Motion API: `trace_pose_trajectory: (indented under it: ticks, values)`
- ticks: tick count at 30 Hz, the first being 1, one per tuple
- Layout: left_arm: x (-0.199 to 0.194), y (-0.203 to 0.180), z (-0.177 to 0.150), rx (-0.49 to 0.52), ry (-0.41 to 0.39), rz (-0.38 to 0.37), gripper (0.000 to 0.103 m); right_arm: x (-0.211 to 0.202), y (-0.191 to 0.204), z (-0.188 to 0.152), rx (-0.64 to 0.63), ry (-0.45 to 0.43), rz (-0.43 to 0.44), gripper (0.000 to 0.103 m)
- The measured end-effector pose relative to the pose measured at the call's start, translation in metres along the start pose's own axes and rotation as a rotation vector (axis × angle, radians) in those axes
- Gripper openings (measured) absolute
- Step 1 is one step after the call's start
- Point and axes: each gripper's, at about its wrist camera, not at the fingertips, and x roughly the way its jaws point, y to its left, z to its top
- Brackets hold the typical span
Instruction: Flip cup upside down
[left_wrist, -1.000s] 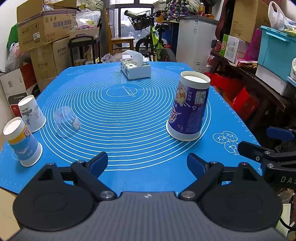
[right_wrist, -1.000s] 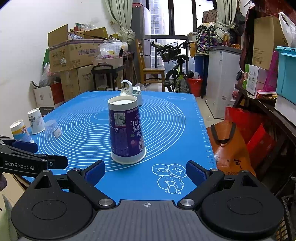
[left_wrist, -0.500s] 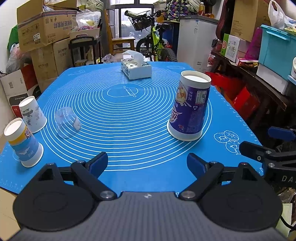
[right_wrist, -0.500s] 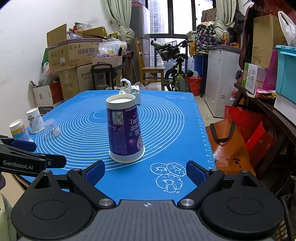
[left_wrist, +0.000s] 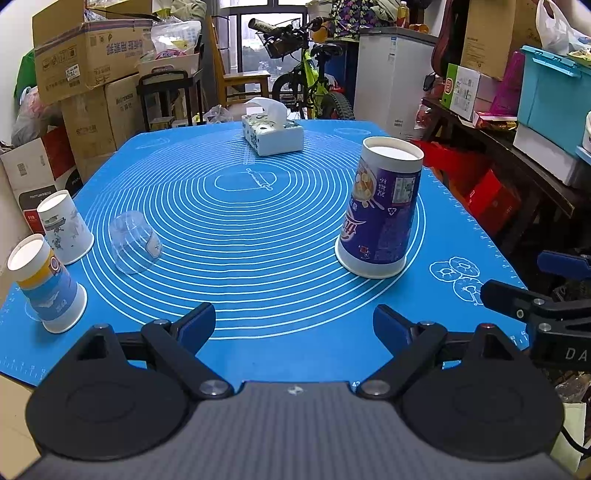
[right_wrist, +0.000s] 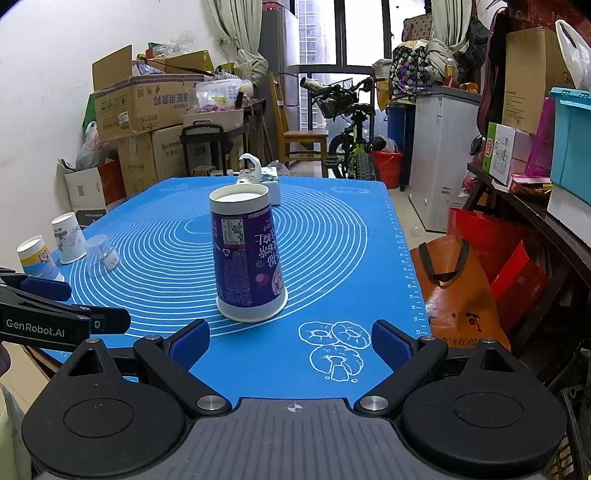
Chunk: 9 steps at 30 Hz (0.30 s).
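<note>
Seen from the left wrist, the purple paper cup (left_wrist: 380, 210) stands on the blue mat (left_wrist: 258, 229) with its wide mouth down and its narrower base up, long axis vertical, ahead and to the right of the left tool (left_wrist: 293, 325), whose jaws are spread wide and grasp nothing; three smaller cups stand or lie at the mat's left edge, well apart from it. Seen from the right wrist, the same cup (right_wrist: 247, 254) rises just ahead and slightly left of centre of the right tool (right_wrist: 291, 341), likewise released and empty, with the tissue box (right_wrist: 264, 181) behind it. The right tool appears the nearer and better aligned, so a straight forward reach would likely bracket the cup's wall.
</note>
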Motion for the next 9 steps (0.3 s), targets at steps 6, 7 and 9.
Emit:
trace_pose_trajectory:
  ticks: [6,7,9]
  values:
    - [0.0011,0.0012,0.0001,-0.008,0.006,-0.005,0.093,0.0009,-0.0006,-0.0007,0.0,0.001,0.001,0.095]
    - [0.0015,0.0014,0.0001,-0.008,0.007,-0.006,0.093,0.0009,-0.0005,-0.0007,0.0,0.001,0.001,0.095]
    - [0.0017,0.0014,0.0002,-0.008,0.007,-0.004,0.094,0.0017,-0.0008,-0.001,0.001,0.002,0.001,0.095]
